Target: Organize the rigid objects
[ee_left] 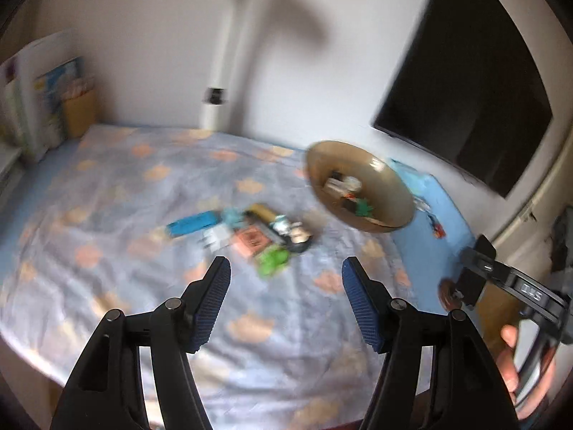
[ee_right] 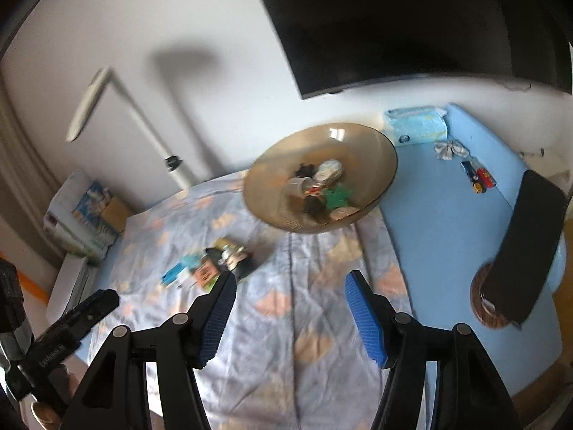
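Grippers: left gripper (ee_left: 286,272) and right gripper (ee_right: 290,288) both stand spread, nothing between the blue pads (ee_left: 211,308).
Pile: small rigid objects (ee_left: 250,236) lie clustered on the patterned cloth (ee_left: 107,215), just ahead of the left fingertips and ahead-left of the right ones.
Bowl: amber bowl (ee_right: 322,179) sits beyond the pile, ahead and right of the left tool, already holding several pieces.
Step in hand: judged as the reach for the next piece to go into the bowl.
Method: single out one item at the pile's near edge, straddle it squarely, close only once both pads flank it.
Risk: pieces touch one another; a careless close may take two.
Blur: individual items hard to identify.
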{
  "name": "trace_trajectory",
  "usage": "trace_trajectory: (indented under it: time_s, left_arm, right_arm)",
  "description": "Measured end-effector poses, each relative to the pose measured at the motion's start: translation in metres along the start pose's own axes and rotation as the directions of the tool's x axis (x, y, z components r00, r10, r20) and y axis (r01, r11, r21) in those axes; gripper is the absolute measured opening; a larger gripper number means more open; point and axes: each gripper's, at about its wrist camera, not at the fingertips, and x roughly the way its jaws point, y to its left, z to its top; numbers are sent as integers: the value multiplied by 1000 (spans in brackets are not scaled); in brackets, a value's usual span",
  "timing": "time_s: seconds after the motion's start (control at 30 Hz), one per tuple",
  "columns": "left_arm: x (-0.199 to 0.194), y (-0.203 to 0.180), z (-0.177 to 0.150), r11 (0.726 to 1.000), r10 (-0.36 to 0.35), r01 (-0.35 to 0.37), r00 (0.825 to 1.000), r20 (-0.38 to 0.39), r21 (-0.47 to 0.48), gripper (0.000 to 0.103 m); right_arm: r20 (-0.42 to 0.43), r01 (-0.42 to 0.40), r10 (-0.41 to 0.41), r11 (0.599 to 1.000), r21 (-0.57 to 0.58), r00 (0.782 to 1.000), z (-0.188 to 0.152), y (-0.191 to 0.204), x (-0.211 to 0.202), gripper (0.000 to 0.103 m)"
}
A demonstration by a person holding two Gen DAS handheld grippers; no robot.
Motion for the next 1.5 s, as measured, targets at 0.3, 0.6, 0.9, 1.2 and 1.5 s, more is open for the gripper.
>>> trace_trajectory:
  time_s: [0.3, 0.6, 0.9, 1.2, 1.5]
  left_arm:
    - [3, 66, -16, 984, 129, -124, 991, 30, -128, 63]
    - [81, 110, 11, 984, 100, -102, 995, 23, 144, 63]
    - [186, 128, 18, 927, 130, -51, 973, -190, 373, 63]
    - [222, 110, 25, 911, 92, 11, 969, -229, 413, 58]
    - [217, 95, 20, 916, 138, -55, 973, -184, 399, 23]
  right_arm:
    - [2, -6, 6, 990, -142, 1000, -23, 49, 0, 62]
    - [-173, -20, -16, 979, -204, 985, -32, 69, 95, 62]
    - [-334, -68, 11, 985, -159, 942, -71, 100, 194, 65]
    - [-288, 8, -80, 970, -242, 954, -55, 119, 233, 65]
    - [-196, 101, -172, 939, -328, 965, -57, 130, 244, 55]
